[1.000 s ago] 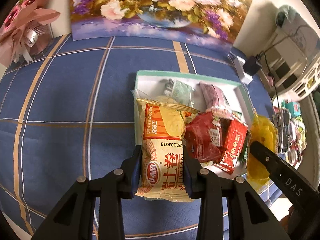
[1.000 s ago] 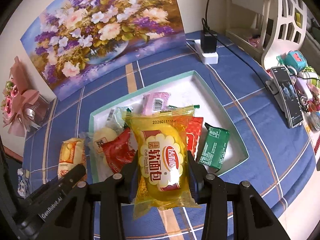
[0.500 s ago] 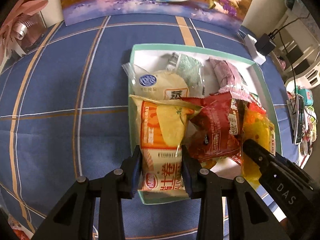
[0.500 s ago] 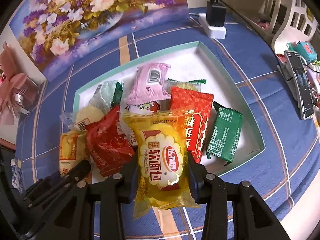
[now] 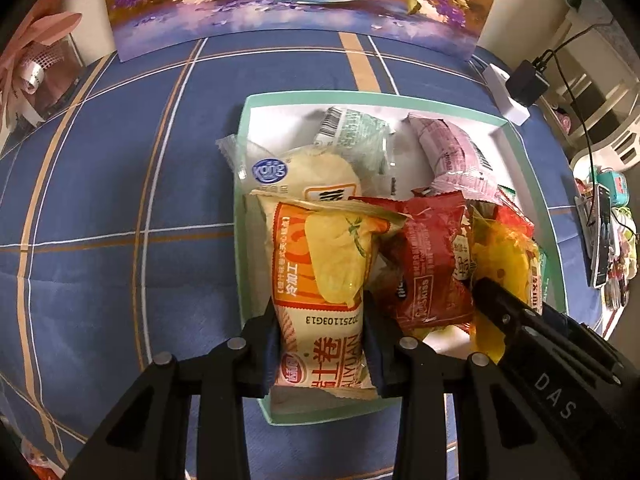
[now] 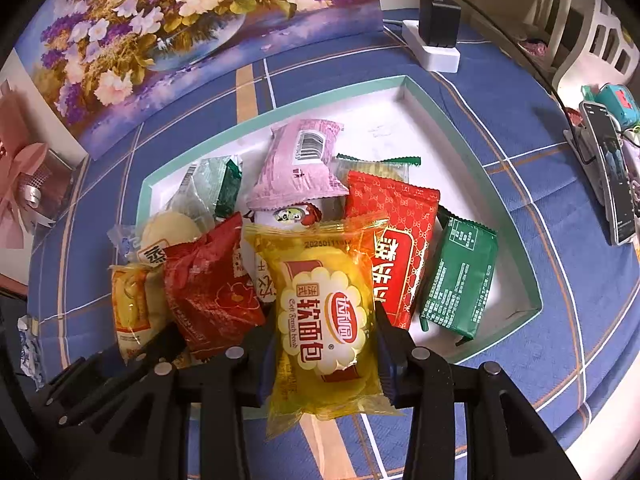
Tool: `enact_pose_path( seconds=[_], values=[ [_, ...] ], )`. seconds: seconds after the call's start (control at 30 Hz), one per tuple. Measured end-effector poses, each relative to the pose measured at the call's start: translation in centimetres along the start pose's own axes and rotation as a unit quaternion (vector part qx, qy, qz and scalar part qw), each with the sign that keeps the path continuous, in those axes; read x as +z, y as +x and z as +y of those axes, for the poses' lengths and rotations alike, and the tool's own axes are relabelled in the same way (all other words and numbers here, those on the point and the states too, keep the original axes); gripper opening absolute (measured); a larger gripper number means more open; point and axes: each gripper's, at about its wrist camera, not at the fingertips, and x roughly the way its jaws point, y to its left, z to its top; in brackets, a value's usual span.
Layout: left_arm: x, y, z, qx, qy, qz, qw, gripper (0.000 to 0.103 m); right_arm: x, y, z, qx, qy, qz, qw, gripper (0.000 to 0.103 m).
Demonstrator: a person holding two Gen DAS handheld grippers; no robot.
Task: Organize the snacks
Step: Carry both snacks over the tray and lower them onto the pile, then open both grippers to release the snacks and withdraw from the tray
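Snacks lie heaped in a shallow white tray with a mint-green rim (image 6: pixel 472 128), which rests on a blue plaid counter (image 5: pixel 120 160). The left gripper (image 5: pixel 320 344) has its jaws clamped on the sides of an orange-and-cream roll packet (image 5: pixel 320 276), held over the tray's near left corner. The right gripper (image 6: pixel 324 344) has its jaws clamped on a yellow soft-bread packet (image 6: pixel 324 312), held over the tray's near edge. Within the tray: a dark red packet (image 6: pixel 208 288), a red patterned packet (image 6: pixel 396 236), a green packet (image 6: pixel 460 276), a pink packet (image 6: pixel 300 164) and a pale round cake packet (image 5: pixel 304 176). A floral painting (image 6: pixel 160 32) stands behind.
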Motion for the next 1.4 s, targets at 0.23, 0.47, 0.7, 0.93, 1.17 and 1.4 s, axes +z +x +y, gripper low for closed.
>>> enact_pose_path(
  seconds=[0.23, 0.47, 0.7, 0.93, 1.17, 1.4],
  values=[
    [0.2, 0.8, -0.3, -0.008, 0.002, 0.006, 0.9999, 0.037, 0.1, 0.0, -0.5, -0.002, 0.01, 0.0, 1.0, 0.043],
    [0.3, 1.4, -0.9, -0.021, 0.006, 0.007, 0.9997, 0.037, 0.3, 0.0, -1.0, -0.004, 0.022, -0.001, 1.0, 0.043],
    [0.6, 1.6, -0.8, -0.025, 0.0, 0.016, 0.9996, 0.037, 0.3, 0.1, -1.1, -0.006, 0.024, 0.0, 1.0, 0.044],
    [0.7, 0.8, 0.3, -0.024, -0.018, 0.022, 0.9993, 0.043, 0.3, 0.0, -1.4, -0.003, 0.027, 0.002, 1.0, 0.052],
    [0.9, -2.2, 1.5, -0.032, -0.029, -0.02, 0.9989, 0.053, 0.3, -1.2, -1.8, 0.001, 0.035, -0.012, 0.999, 0.06],
    [0.9, -4.7, 3.4, -0.019, -0.047, -0.061, 0.9969, 0.057, 0.5, -3.3, -1.4, 0.007, 0.027, -0.04, 0.999, 0.06]
  ],
)
